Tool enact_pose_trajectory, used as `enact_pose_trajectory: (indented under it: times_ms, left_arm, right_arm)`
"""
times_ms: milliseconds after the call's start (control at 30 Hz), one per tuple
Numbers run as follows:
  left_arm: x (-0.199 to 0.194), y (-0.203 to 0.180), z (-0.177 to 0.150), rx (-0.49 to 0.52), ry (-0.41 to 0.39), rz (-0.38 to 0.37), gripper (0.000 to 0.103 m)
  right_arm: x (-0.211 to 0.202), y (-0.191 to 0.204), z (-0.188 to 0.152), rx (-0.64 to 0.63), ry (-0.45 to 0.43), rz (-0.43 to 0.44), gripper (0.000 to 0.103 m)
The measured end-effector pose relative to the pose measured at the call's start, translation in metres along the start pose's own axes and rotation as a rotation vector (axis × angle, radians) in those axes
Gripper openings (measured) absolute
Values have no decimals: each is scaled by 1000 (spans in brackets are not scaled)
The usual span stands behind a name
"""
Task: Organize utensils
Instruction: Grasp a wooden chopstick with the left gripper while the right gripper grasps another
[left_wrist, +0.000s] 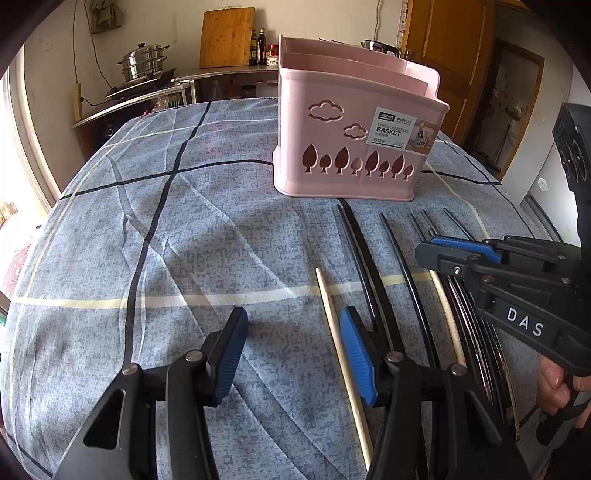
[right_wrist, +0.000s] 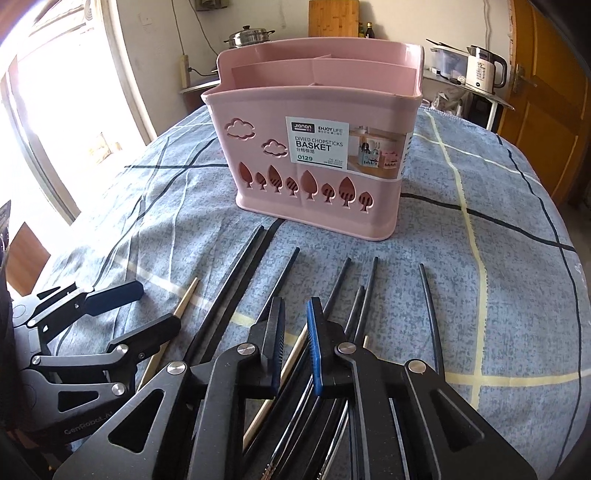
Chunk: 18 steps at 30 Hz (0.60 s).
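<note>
A pink divided chopsticks basket (left_wrist: 351, 122) (right_wrist: 317, 206) stands upright on the blue checked tablecloth. Several black chopsticks (left_wrist: 364, 258) (right_wrist: 236, 280) and two pale wooden chopsticks (left_wrist: 341, 354) (right_wrist: 184, 299) lie in a row in front of it, pointing at the basket. My left gripper (left_wrist: 295, 347) is open low over the cloth, its right finger beside a wooden chopstick; it also shows in the right wrist view (right_wrist: 147, 306). My right gripper (right_wrist: 295, 343) hovers over the chopsticks, jaws narrowly apart around a wooden chopstick, not clearly clamped; it also shows in the left wrist view (left_wrist: 436, 251).
The tablecloth (left_wrist: 184, 229) covers a rounded table. Behind are a counter with a steel steamer pot (left_wrist: 144, 62), a wooden cutting board (left_wrist: 227, 37), bottles, an electric kettle (right_wrist: 484, 70) and a wooden door (right_wrist: 546, 74).
</note>
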<state>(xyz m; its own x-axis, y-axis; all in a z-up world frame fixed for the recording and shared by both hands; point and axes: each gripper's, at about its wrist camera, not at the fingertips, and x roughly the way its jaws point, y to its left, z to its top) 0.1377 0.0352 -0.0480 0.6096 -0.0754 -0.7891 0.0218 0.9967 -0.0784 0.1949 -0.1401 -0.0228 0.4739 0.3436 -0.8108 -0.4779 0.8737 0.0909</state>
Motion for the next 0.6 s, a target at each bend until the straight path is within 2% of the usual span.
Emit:
enact_pose_trajectory:
  times_ms: [233, 333, 467, 600]
  left_arm:
    - [-1, 1, -1, -5, -1, 4, 56]
    - [-2, 2, -2, -6, 2, 6, 53]
    - [0, -2, 1, 13, 24, -4, 43]
    - [5, -7, 9, 45, 50, 10, 40]
  right_arm:
    - [-7, 2, -11, 1, 17, -11, 12]
    - [-10, 6, -15, -7, 22, -3, 12]
    - [-6, 11, -13, -16, 40, -1, 12]
    - [-3, 12, -10, -11, 47, -11, 12]
